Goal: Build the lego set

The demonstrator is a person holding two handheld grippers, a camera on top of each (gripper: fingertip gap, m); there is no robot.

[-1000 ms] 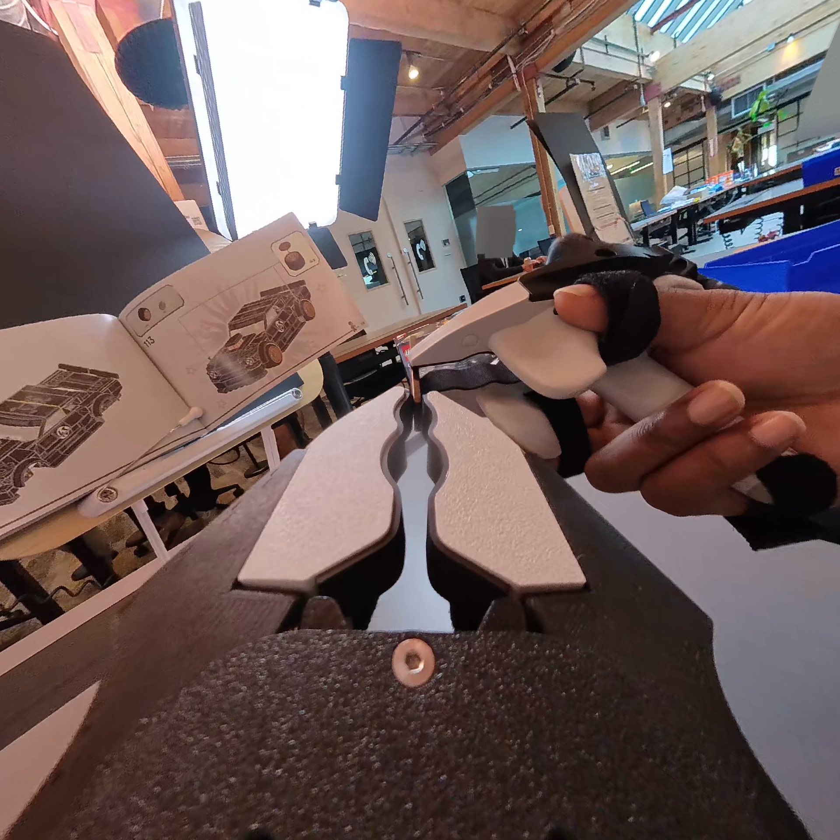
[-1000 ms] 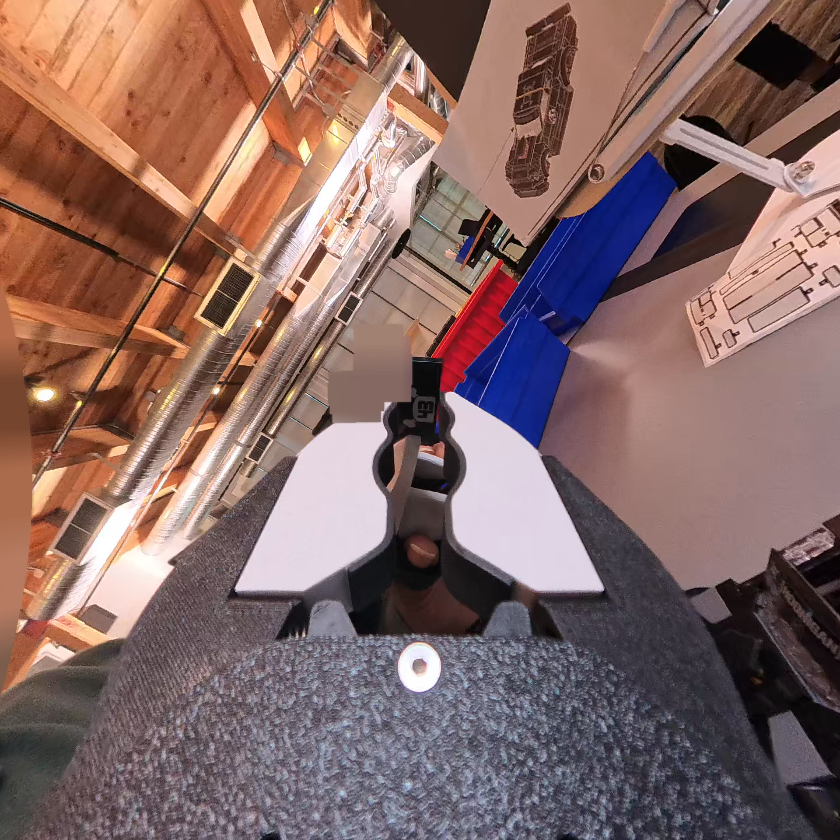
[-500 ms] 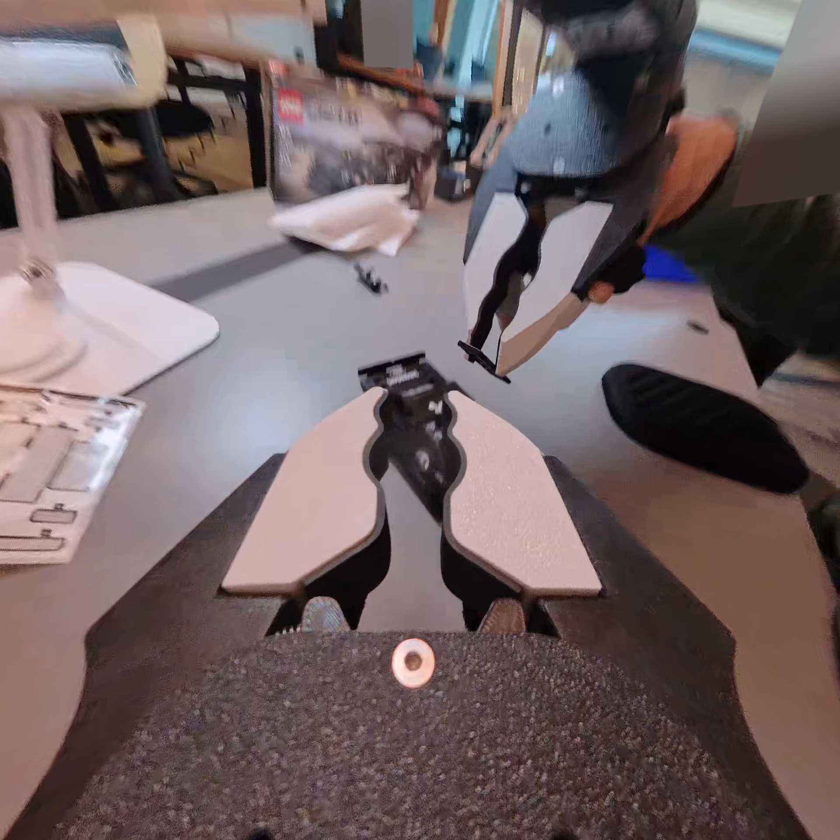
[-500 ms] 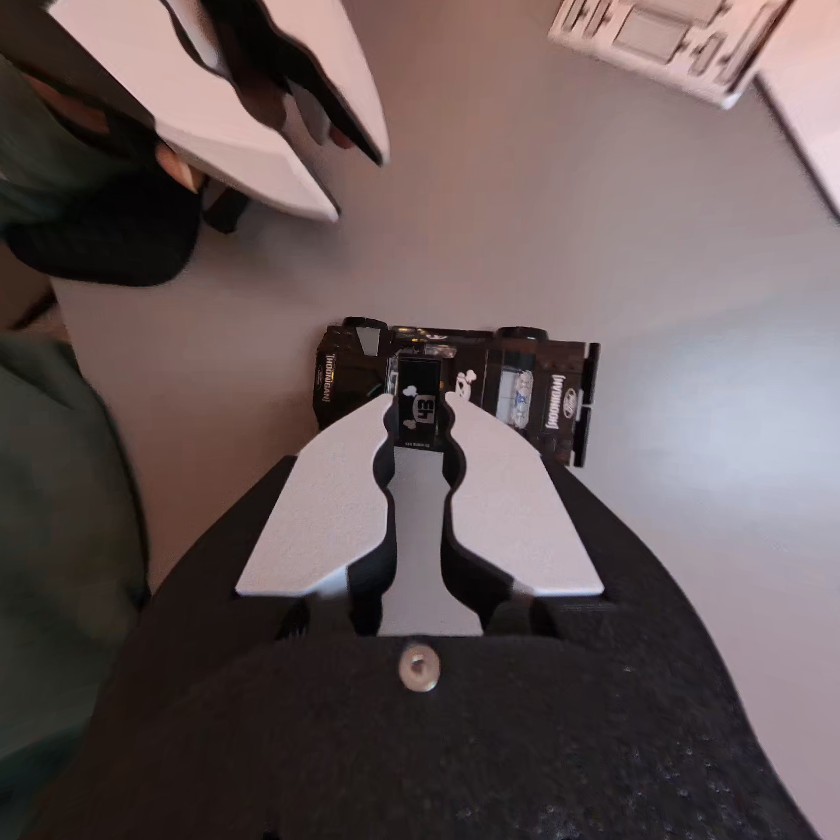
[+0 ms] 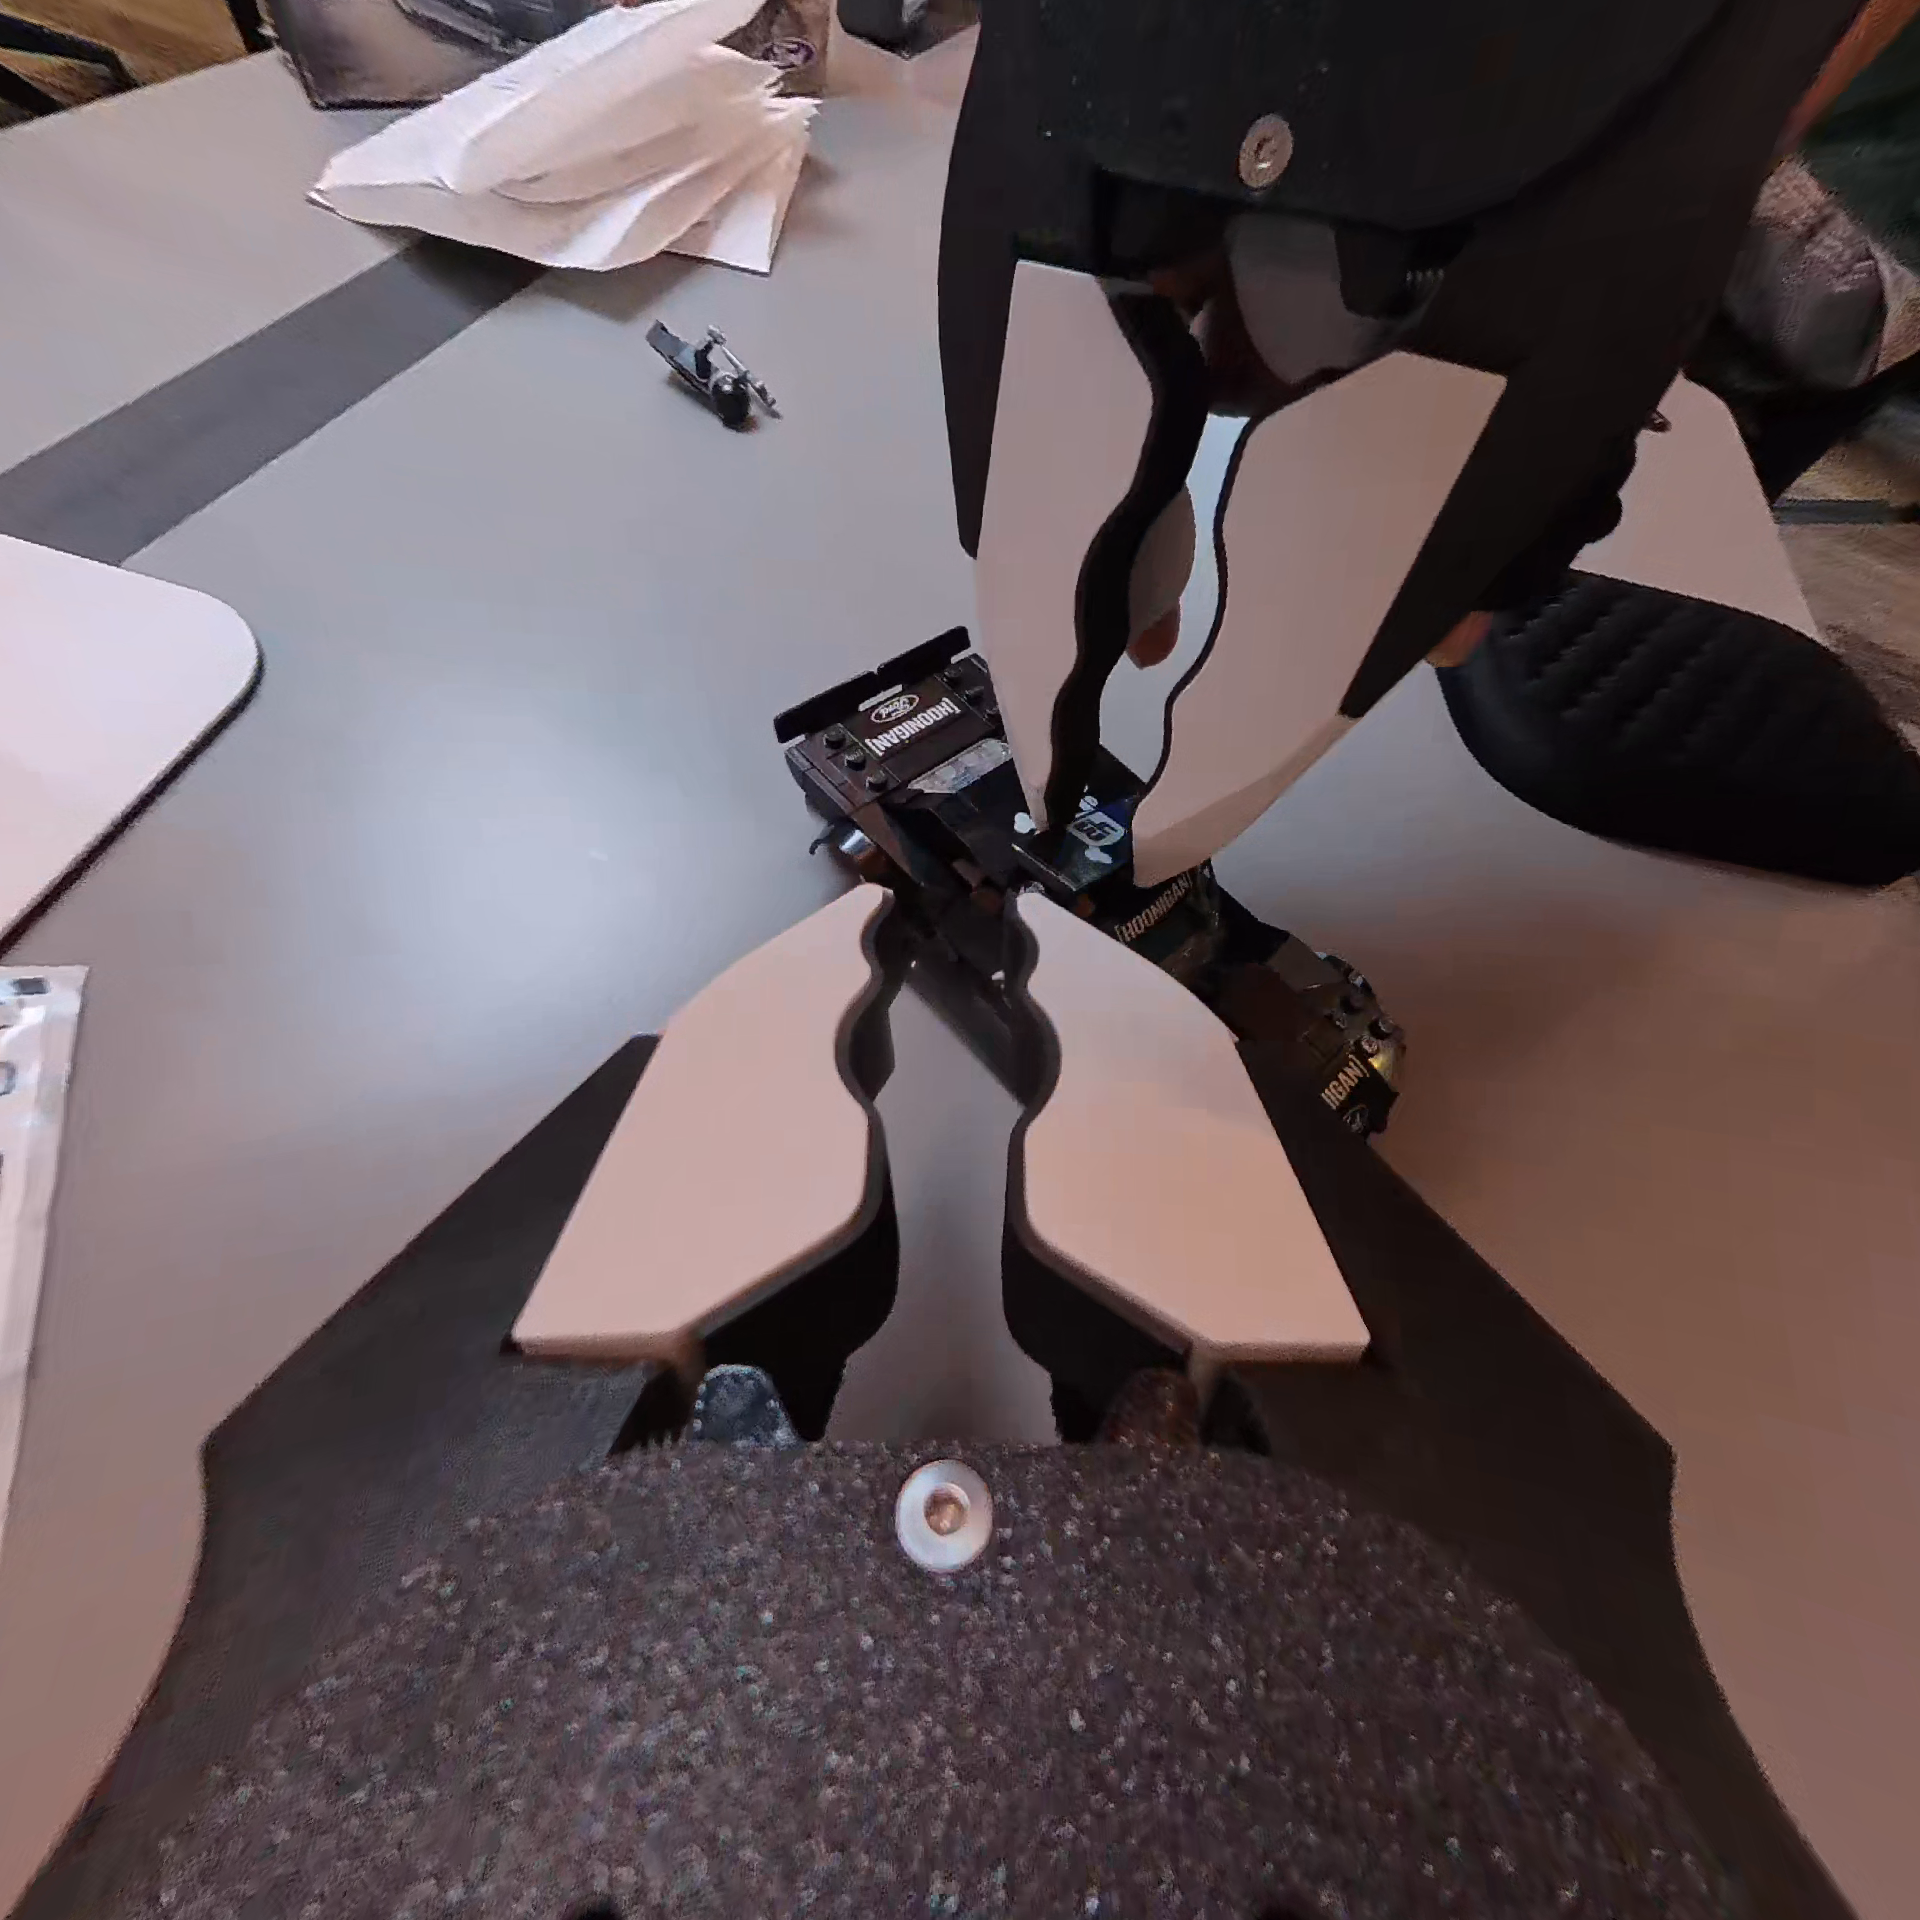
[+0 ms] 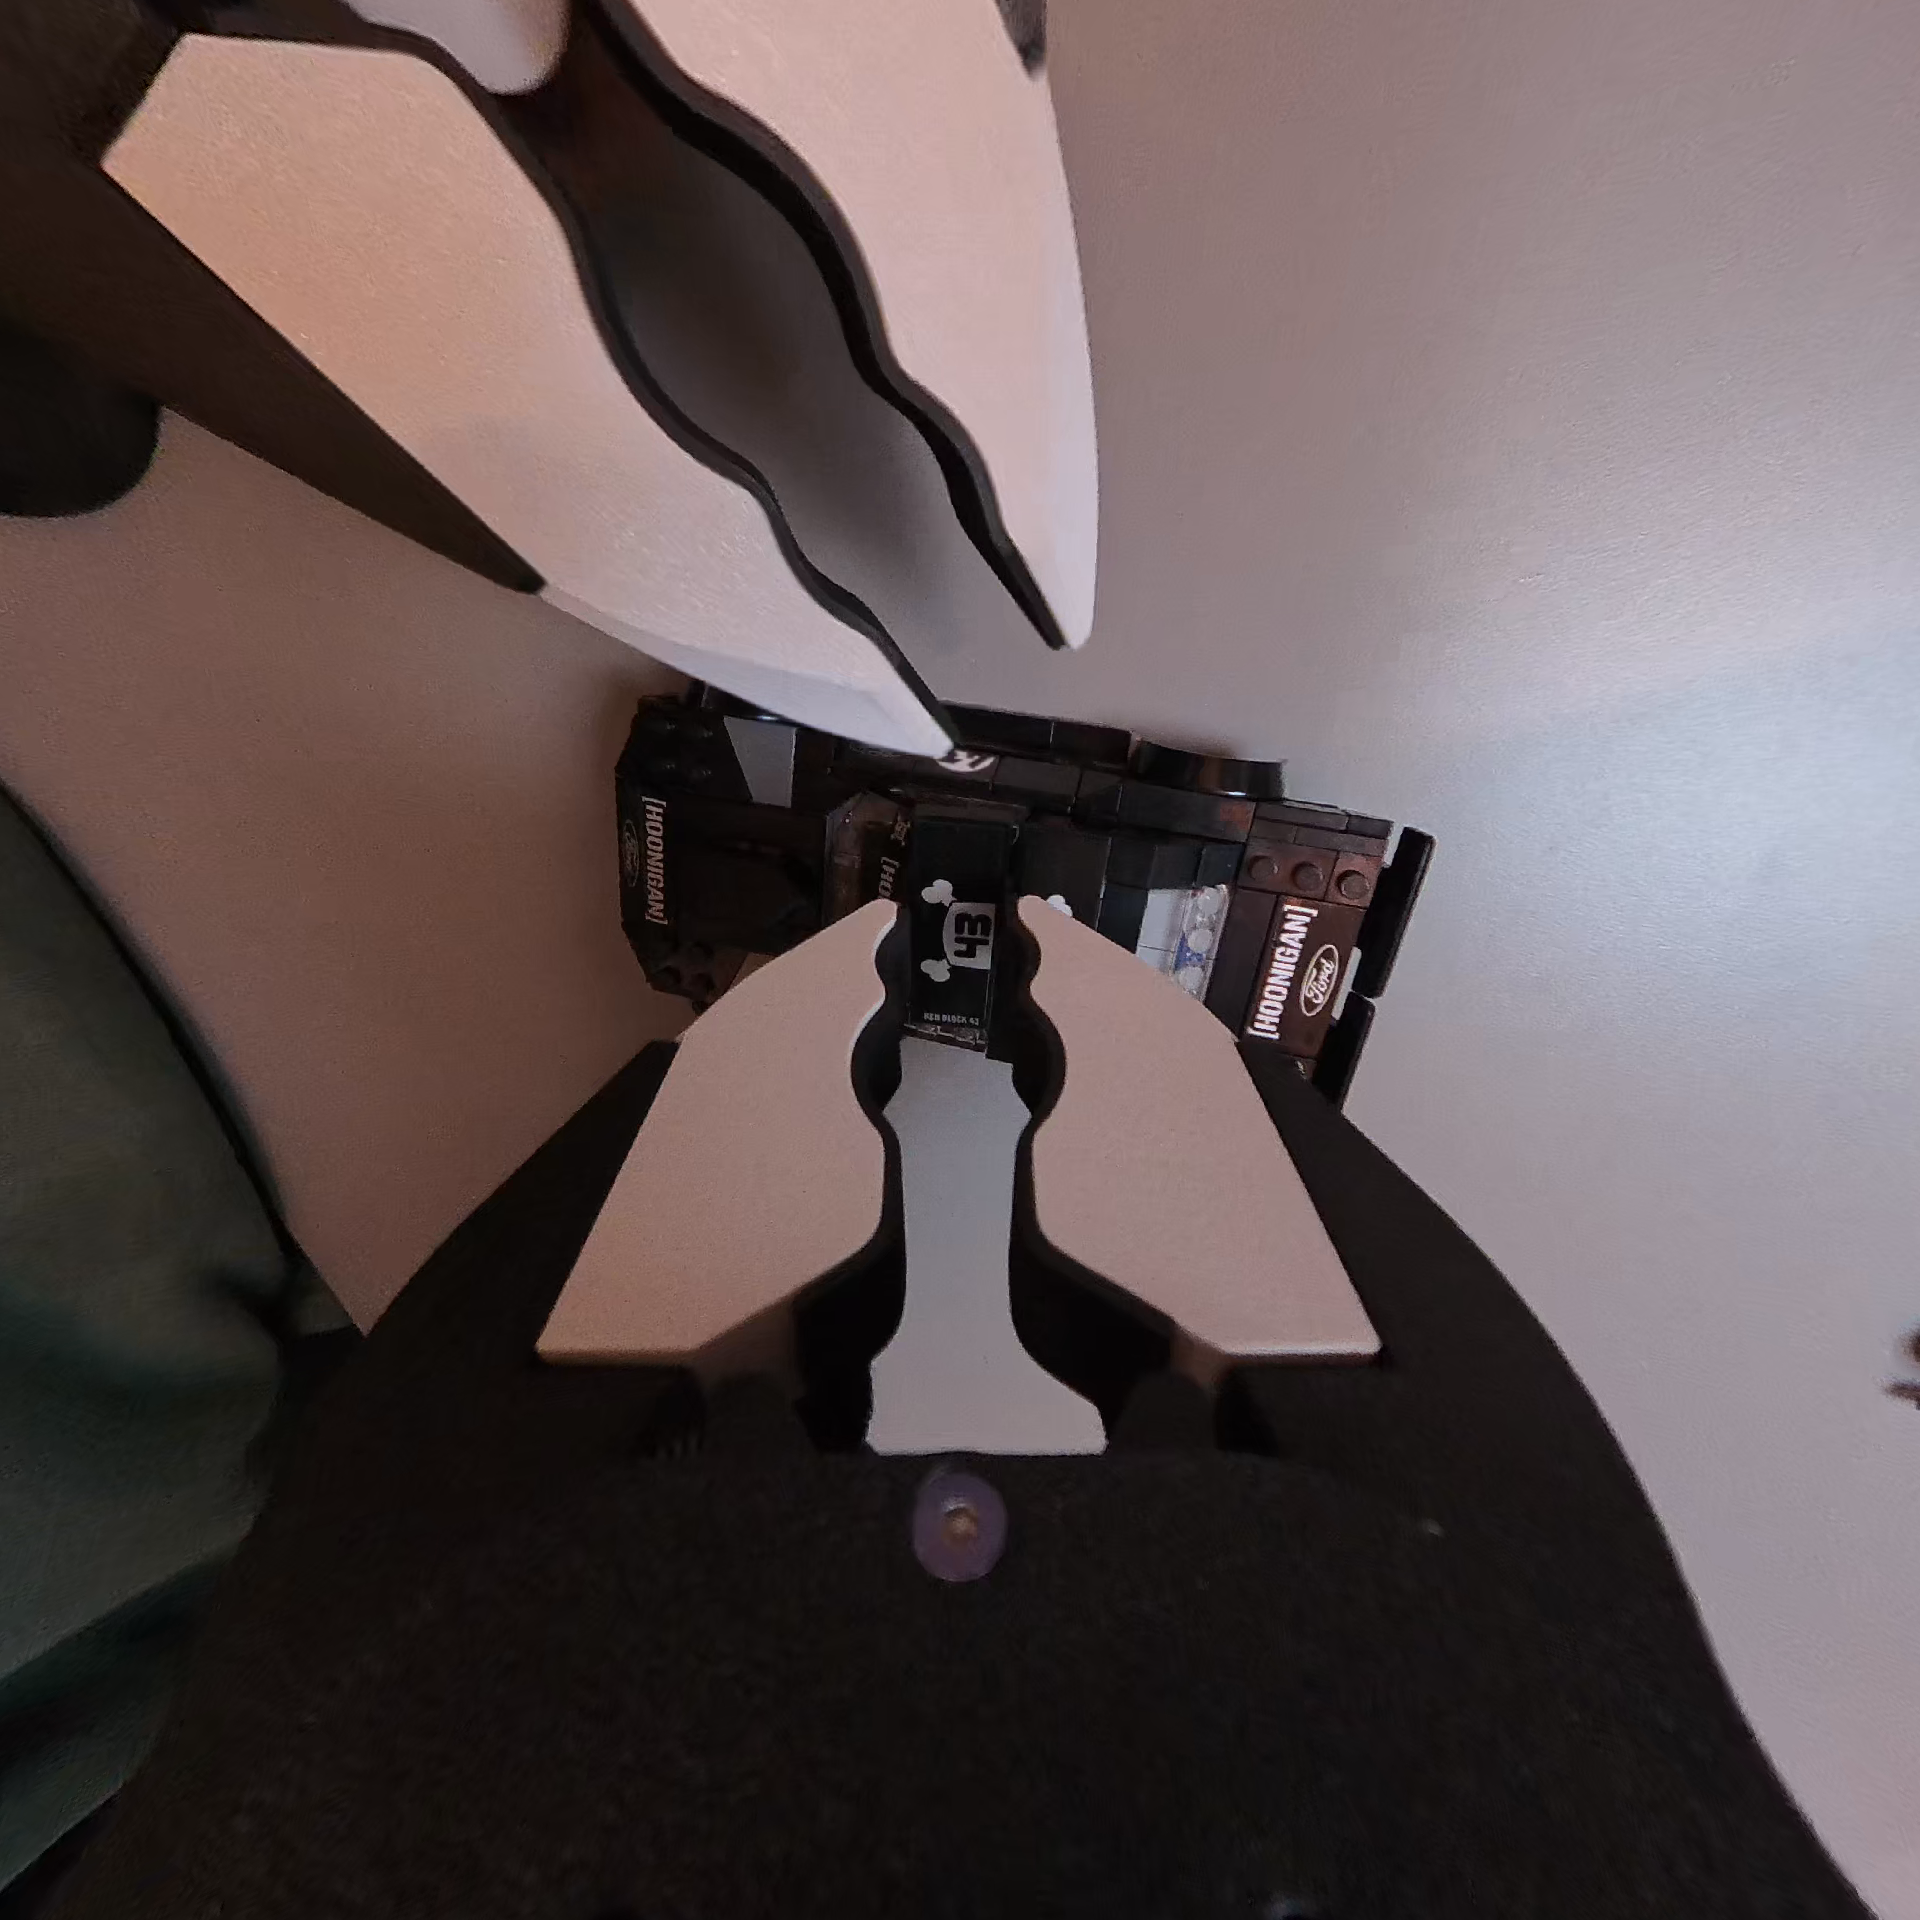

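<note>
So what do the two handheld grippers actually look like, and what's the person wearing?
Both match: the left gripper and right gripper each have a speckled black textured body with one silver screw in the middle, and two flat pale fingers with wavy black inner edges. A dark green sleeve shows at the edge.

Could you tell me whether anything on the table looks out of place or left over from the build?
One small dark loose piece lies alone on the grey table, well apart from the black car model both tools are working on. Crumpled white paper sits beyond it. Nothing looks spilled or broken.
</note>
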